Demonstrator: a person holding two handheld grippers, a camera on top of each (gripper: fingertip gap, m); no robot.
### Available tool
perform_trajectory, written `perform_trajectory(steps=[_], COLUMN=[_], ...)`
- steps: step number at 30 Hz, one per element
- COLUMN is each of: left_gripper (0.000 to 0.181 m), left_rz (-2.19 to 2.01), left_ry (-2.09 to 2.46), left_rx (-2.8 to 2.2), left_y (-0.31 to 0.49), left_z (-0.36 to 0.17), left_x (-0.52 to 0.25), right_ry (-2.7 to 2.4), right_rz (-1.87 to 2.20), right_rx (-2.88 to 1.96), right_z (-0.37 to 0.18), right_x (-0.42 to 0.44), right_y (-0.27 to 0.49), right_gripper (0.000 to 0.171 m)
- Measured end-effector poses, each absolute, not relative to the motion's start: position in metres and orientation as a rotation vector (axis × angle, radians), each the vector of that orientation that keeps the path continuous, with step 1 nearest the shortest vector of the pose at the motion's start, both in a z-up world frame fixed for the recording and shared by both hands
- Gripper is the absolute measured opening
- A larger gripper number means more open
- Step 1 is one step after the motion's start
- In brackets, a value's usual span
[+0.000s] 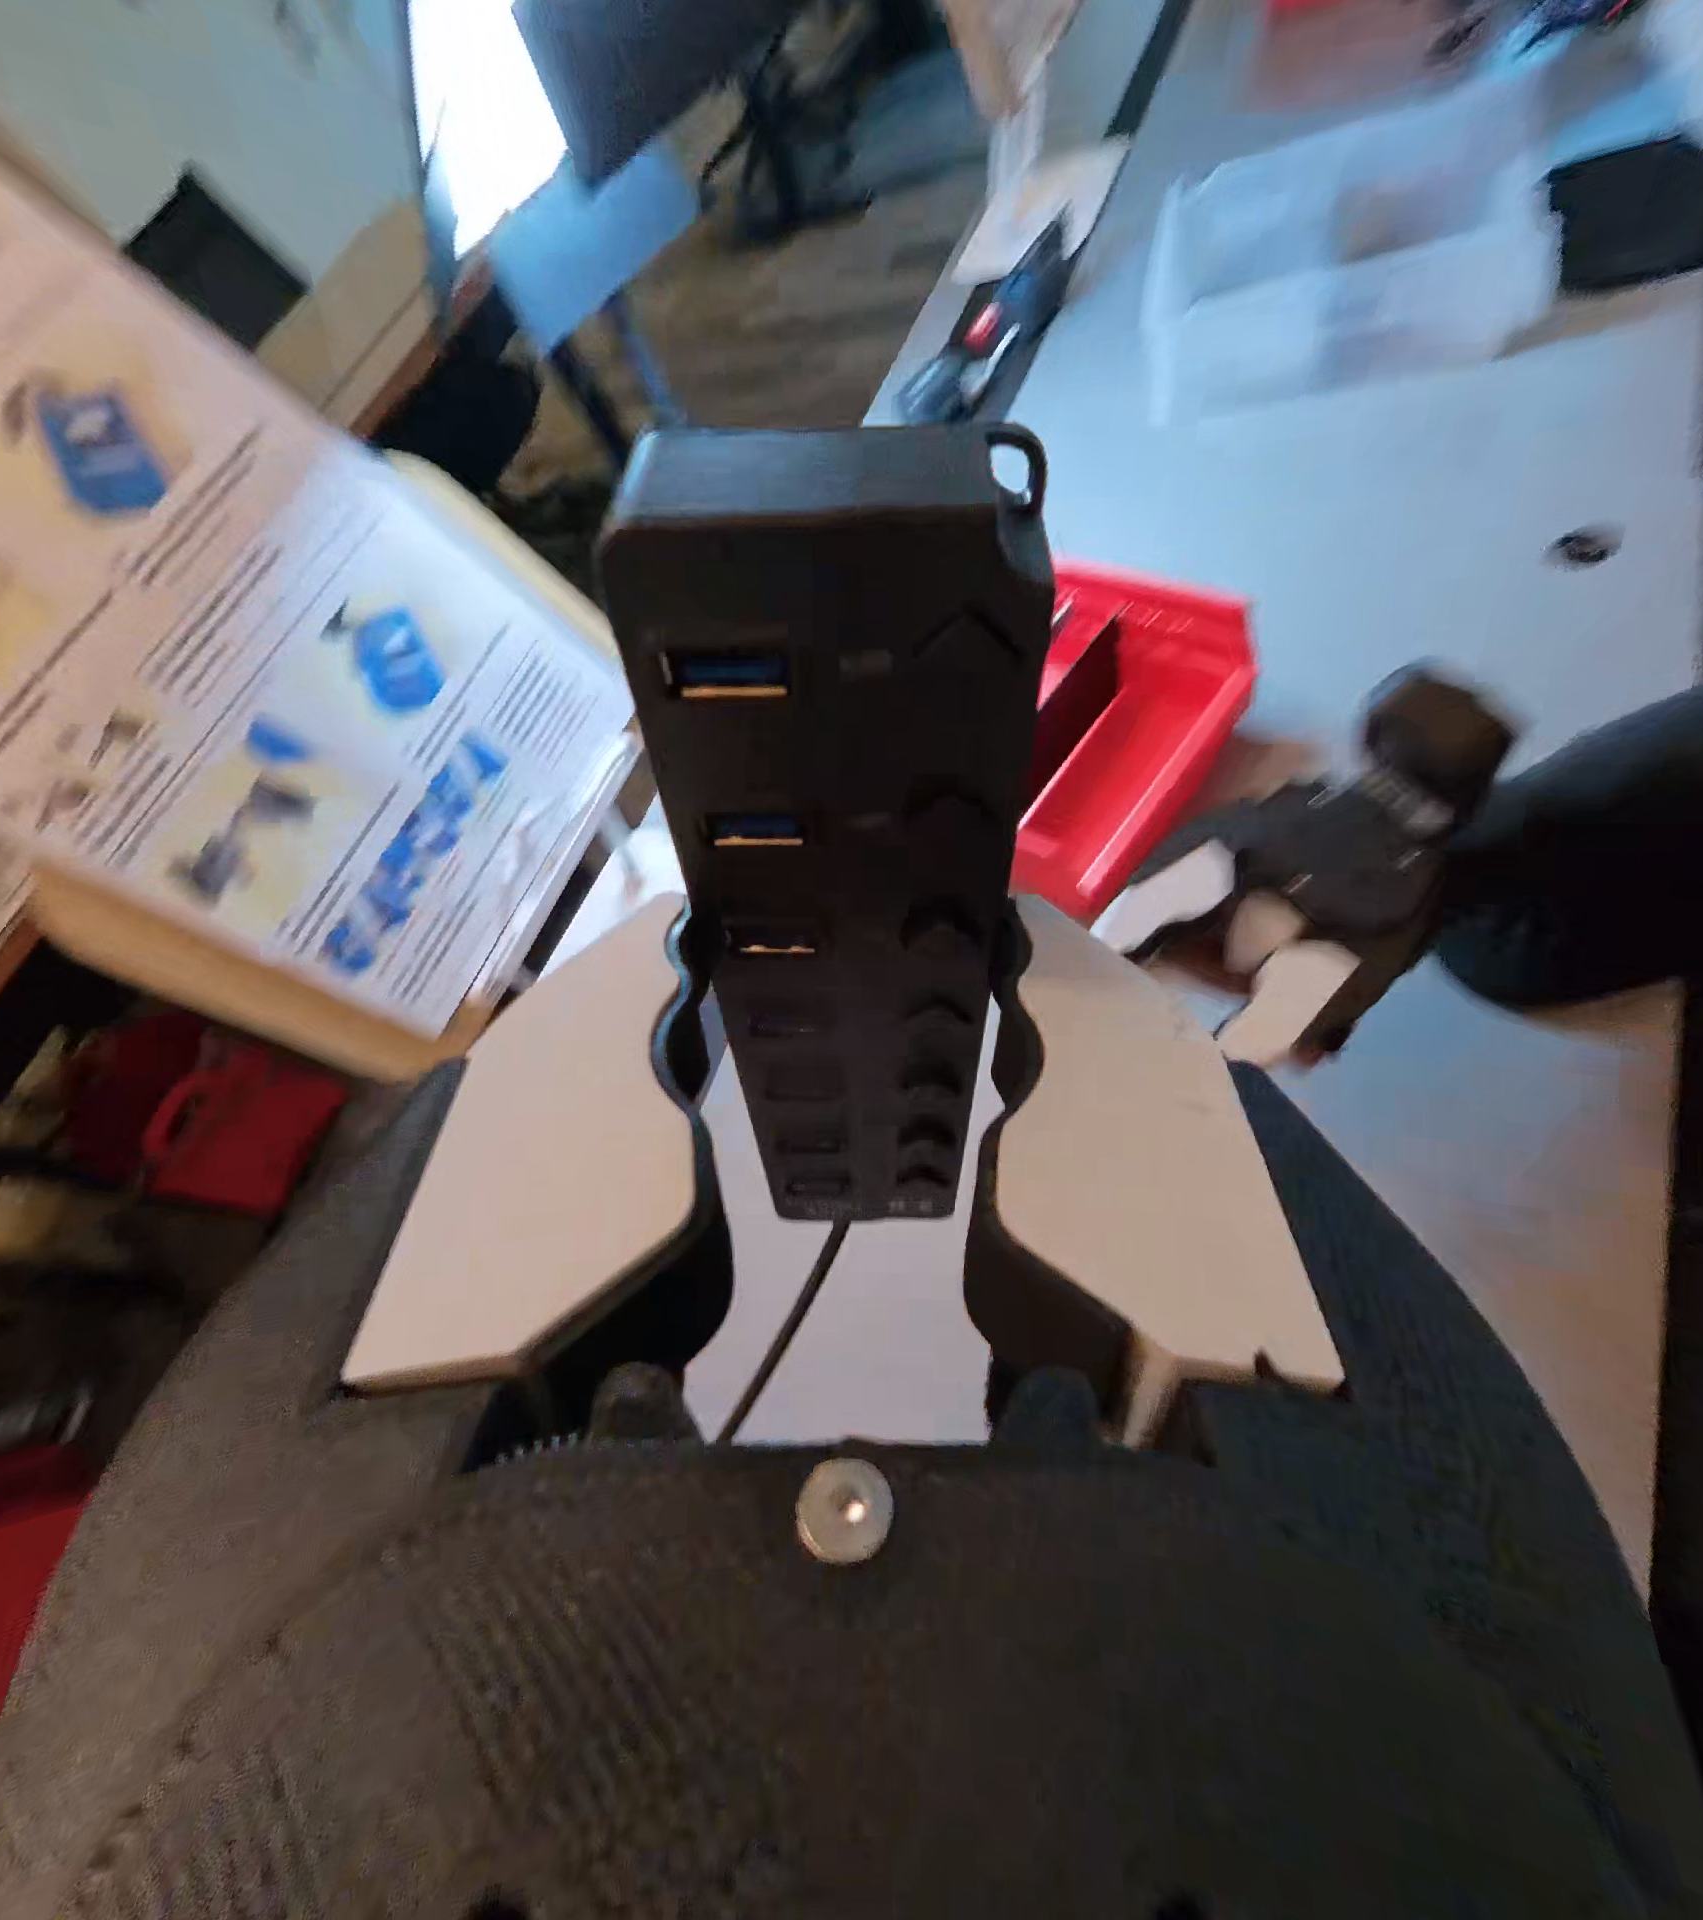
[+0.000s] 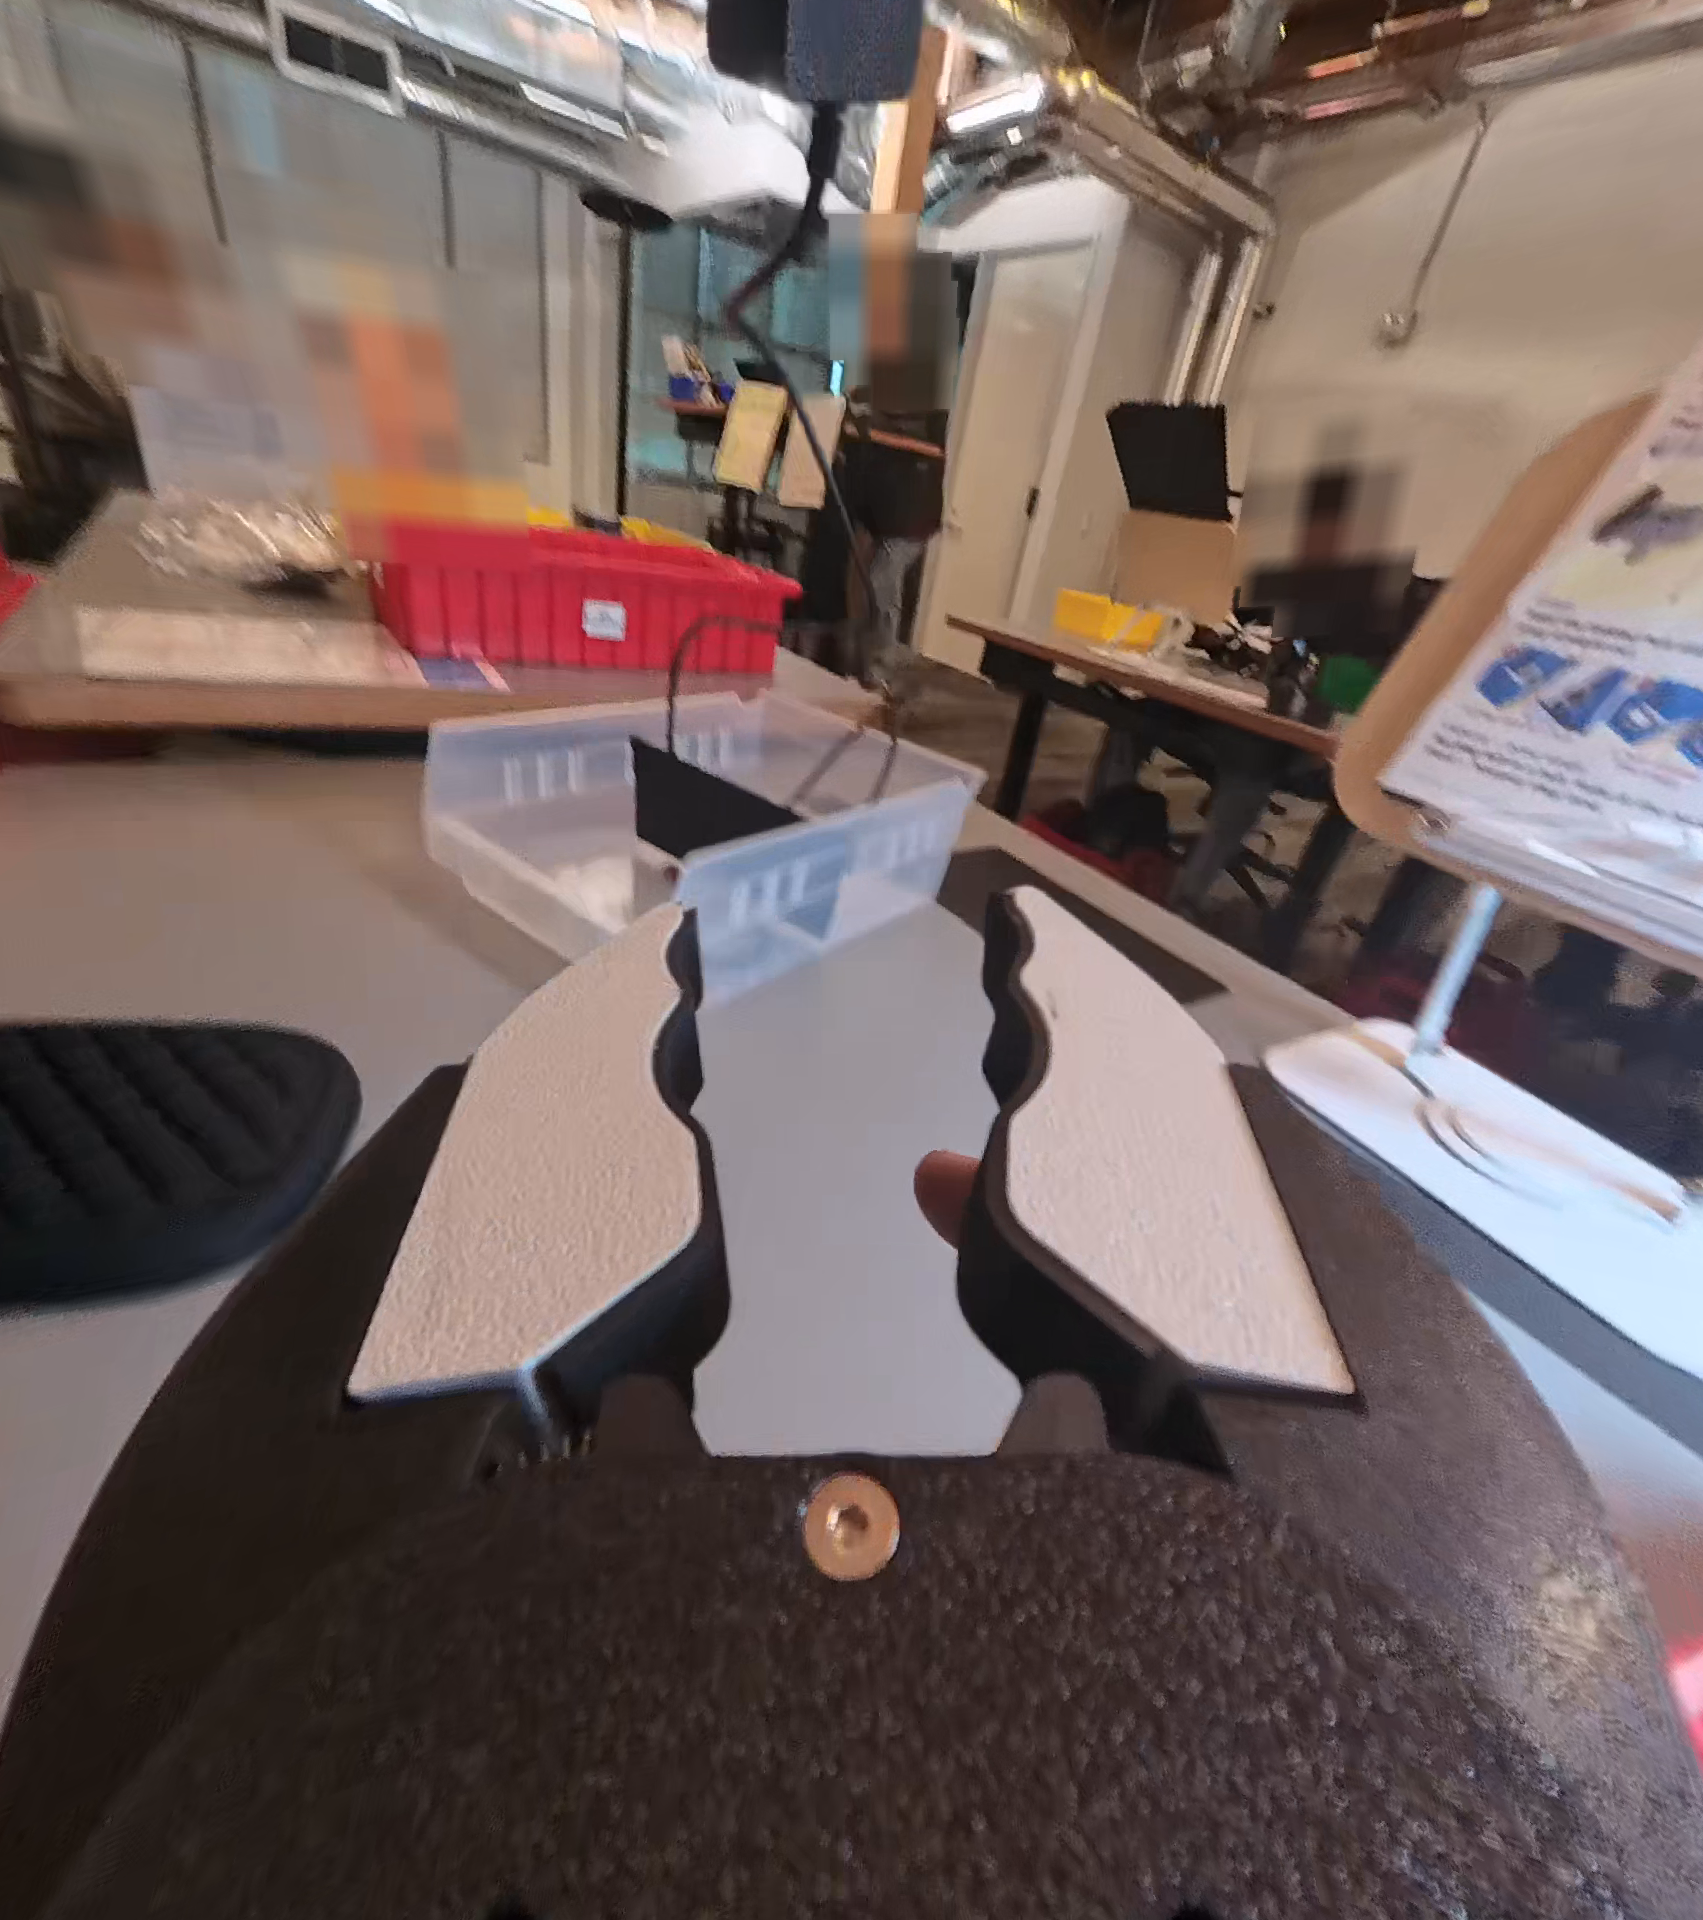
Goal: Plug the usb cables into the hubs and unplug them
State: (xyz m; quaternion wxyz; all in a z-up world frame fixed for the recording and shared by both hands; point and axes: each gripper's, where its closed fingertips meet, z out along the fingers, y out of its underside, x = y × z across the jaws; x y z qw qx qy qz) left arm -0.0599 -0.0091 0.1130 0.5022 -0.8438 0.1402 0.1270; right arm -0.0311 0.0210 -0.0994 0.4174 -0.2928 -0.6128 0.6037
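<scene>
Left tongs (image 1: pixel 845 997) pinch a black multi-port USB hub (image 1: pixel 831 790), lower ports shadowed; right tongs (image 2: pixel 839 997) spread, empty; surroundings blurred.

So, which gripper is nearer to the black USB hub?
Left. The left gripper is shut on the black USB hub, holding its lower half. The right gripper is open and empty, off to the side.

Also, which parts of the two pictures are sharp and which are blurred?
Left wrist view: the black USB hub in the left gripper is fairly sharp, while the printed sheet and red bin smear with motion. Right wrist view: the right gripper is sharp, the clear tray soft.
</scene>
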Motion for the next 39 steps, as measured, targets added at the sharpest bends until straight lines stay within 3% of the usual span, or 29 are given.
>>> perform_trajectory(steps=[5,10,15,17,18,19,20,24,28,30,33,39], left_gripper=[0.054,0.053,0.053,0.053,0.054,0.054,0.053,0.053,0.053,0.053,0.053,0.053], left_rz=[0.171,0.031,-0.043,-0.025,-0.023,-0.032,-0.034,0.011,0.011,0.058,0.158,0.28], left_ry=[0.469,0.474,0.473,0.473,0.459,0.448,0.432,0.339,0.269,0.262,0.255,0.283], left_rx=[-1.848,-1.684,-1.537,-1.49,-1.466,-1.445,-1.432,-1.394,-1.421,-1.487,-1.655,-2.083], left_y=[0.028,0.04,0.037,0.029,0.024,0.018,0.011,-0.013,-0.02,-0.015,-0.002,0.026], left_z=[0.139,0.188,0.237,0.251,0.257,0.262,0.264,0.261,0.239,0.216,0.166,0.023], left_x=[0.007,0.043,0.072,0.073,0.071,0.068,0.064,0.028,0.001,-0.008,-0.024,-0.049], right_ry=[-1.474,-1.482,-1.486,-1.561,-1.579,-1.603,-1.642,-1.706,-1.705,-1.634,-1.472,-1.402], right_rz=[1.513,1.408,1.783,2.051,2.121,2.21,2.327,2.536,2.325,2.126,1.854,1.687], right_rx=[-0.619,-0.662,-0.748,-0.658,-0.609,-0.536,-0.452,-0.293,-0.378,-0.473,-0.585,-0.717], right_z=[-0.063,-0.068,-0.043,-0.029,-0.026,-0.025,-0.023,-0.027,-0.043,-0.05,-0.06,-0.086], right_x=[-0.088,-0.178,-0.235,-0.216,-0.205,-0.188,-0.166,-0.1,-0.081,-0.078,-0.066,-0.018], right_y=[-0.019,-0.047,-0.103,-0.142,-0.153,-0.162,-0.169,-0.154,-0.117,-0.089,-0.039,0.014], right_gripper=[0.071,0.091,0.098,0.089,0.076,0.032,0.0,0.0,0.001,0.028,0.05,0.067])
